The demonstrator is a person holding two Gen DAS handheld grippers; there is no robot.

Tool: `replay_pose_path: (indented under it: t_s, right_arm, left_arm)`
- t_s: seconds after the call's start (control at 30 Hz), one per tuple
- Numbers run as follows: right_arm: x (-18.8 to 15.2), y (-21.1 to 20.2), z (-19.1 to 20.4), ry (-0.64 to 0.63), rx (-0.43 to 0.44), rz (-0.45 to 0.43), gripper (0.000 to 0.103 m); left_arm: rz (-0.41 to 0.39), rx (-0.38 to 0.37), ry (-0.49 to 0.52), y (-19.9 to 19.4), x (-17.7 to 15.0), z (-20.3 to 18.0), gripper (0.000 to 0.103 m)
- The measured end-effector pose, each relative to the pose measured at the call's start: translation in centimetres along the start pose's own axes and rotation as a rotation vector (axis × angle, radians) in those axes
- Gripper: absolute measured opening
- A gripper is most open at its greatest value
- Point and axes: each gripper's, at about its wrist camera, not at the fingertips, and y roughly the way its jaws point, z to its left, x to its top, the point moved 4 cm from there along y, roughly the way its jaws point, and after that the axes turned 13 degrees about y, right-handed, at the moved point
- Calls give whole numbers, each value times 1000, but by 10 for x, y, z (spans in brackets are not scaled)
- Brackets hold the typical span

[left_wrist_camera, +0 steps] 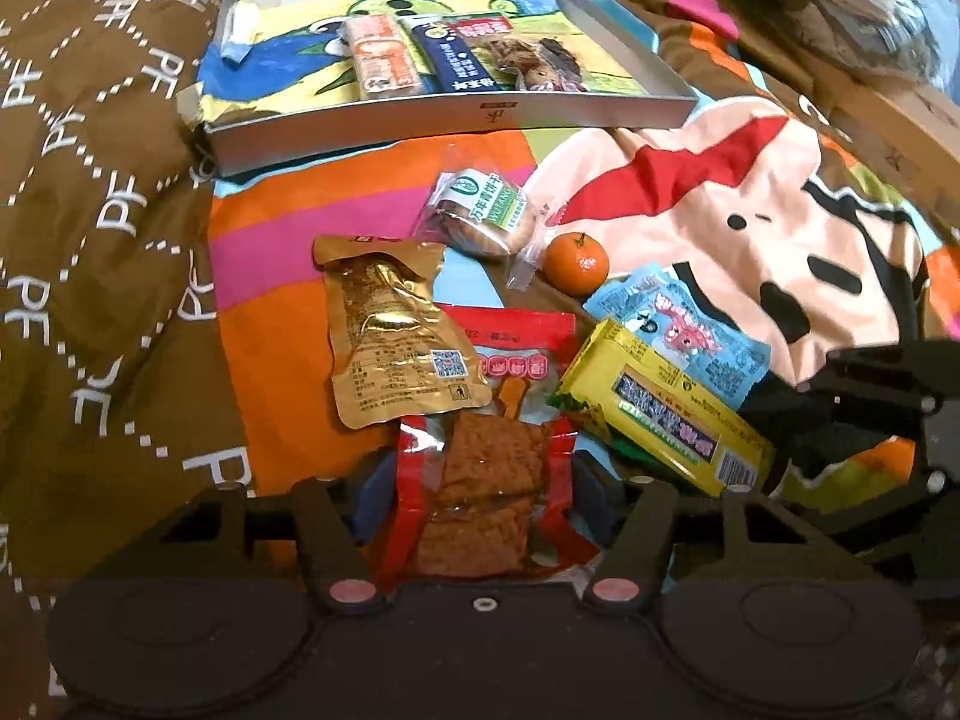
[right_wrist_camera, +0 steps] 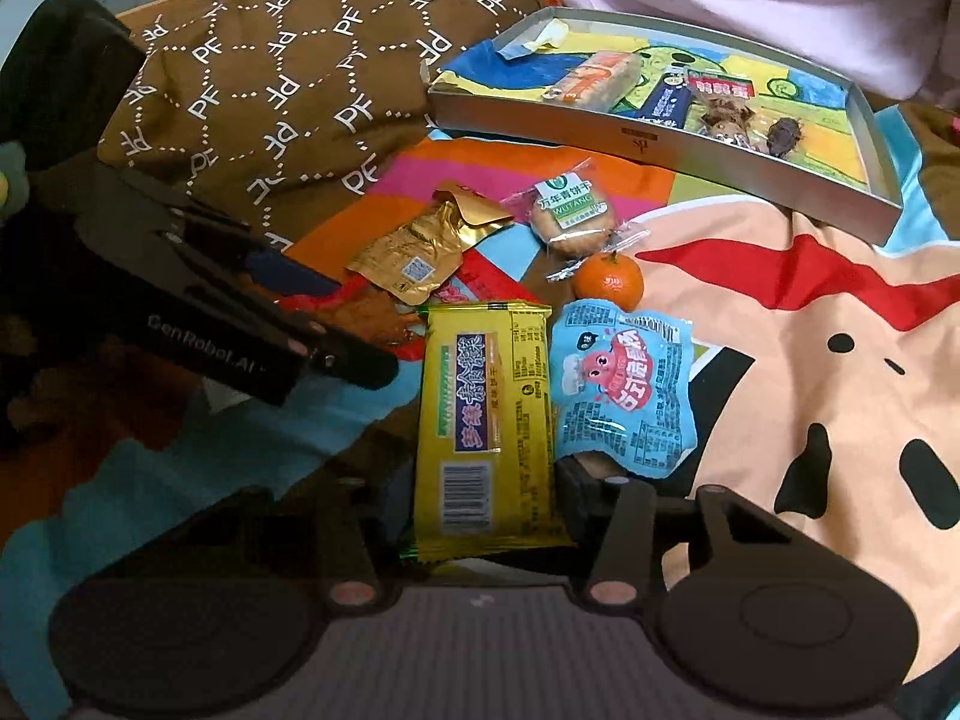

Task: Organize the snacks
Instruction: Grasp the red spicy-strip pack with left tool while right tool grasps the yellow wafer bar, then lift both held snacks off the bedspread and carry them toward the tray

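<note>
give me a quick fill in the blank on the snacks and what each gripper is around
1. The left gripper has the ____ packet of brown dried tofu between its fingers.
2. The right gripper has the ____ biscuit packet between its fingers.
3. The small round fruit beside the wrapped round biscuit is a ____.
4. The orange-and-white bar lies inside the grey ____.

Missing words: red; yellow; tangerine; tray
</note>
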Motion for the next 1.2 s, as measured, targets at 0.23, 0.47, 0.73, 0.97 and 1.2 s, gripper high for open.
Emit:
replay_pose_path:
  t_s: [0.23,0.47,0.73,0.97,1.2]
  right_arm:
    - [-8,-13,7,-115,-69,-14,52]
    - [-8,-14,3,-89,-53,-9,52]
    - [-12,-24,13,-247,-165,-108,52]
    - [-13,-41,7,-248,-184,-166,52]
    - [-19,-61,-3,-200,-184,-215,52]
  left_arm:
    - [61,-138,-196,-10,0,9,60]
    - [70,-151,-197,-12,-6,1,61]
    - [70,-250,-255,-18,-5,4,58]
    - [71,-337,-339,-29,-9,-4,53]
    - [72,-240,-180,-30,-10,-26,54]
